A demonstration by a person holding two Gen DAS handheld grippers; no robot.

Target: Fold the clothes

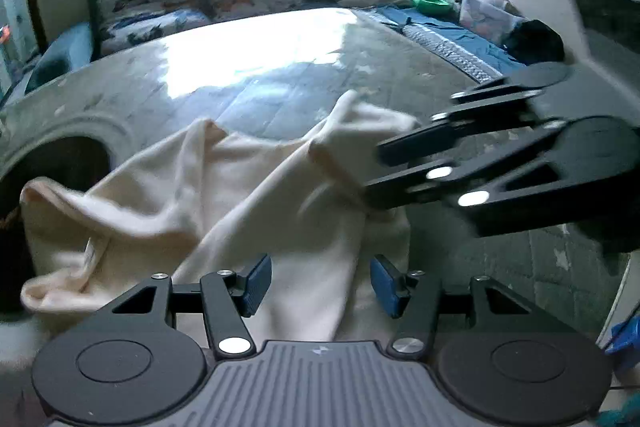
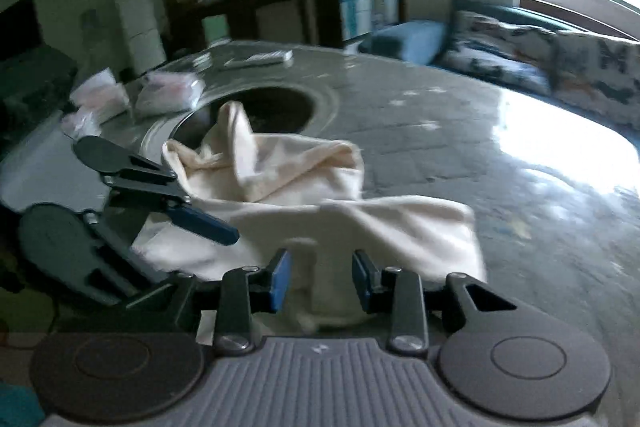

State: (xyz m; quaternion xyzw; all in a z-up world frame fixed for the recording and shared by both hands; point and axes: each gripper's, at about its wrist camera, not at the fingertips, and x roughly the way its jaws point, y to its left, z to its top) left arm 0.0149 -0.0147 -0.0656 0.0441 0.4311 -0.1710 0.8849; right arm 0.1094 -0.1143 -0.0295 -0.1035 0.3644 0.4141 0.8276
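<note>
Found on the grey, stone-patterned table [image 1: 400, 75]: one cream, soft cloth garment [image 1: 240, 207], heaped near the table's near edge, just beside a round dark recess [image 1: 72, 163] sunk in the tabletop. Not yet flat: bunched into ridges, with one corner standing up toward the middle of the table and a rolled end hanging toward the recess. No clean fold line anywhere, no squared stack, no finished pile in view.

Left gripper [image 1: 322, 285]: spread wide over the near part of the cloth, blue pads [image 1: 258, 283] clear of it on both sides, pinching nothing. Right gripper [image 2: 320, 281]: parted less widely, with a blurred hump of the cream cloth standing between the pads; apparently not squeezed, though blur makes this hard to confirm. Both claws pointing down at the same heap from opposite ends, close together.

Judged as early in the task: at best a gathering or straightening step under way, nothing folded so far. Left to do, by this reading: take hold of two edges, spread the garment smooth on the bare tabletop, then fold it over and square it.

At the far corner of the table: a few pale packets [image 2: 168, 91], well apart from the work.
</note>
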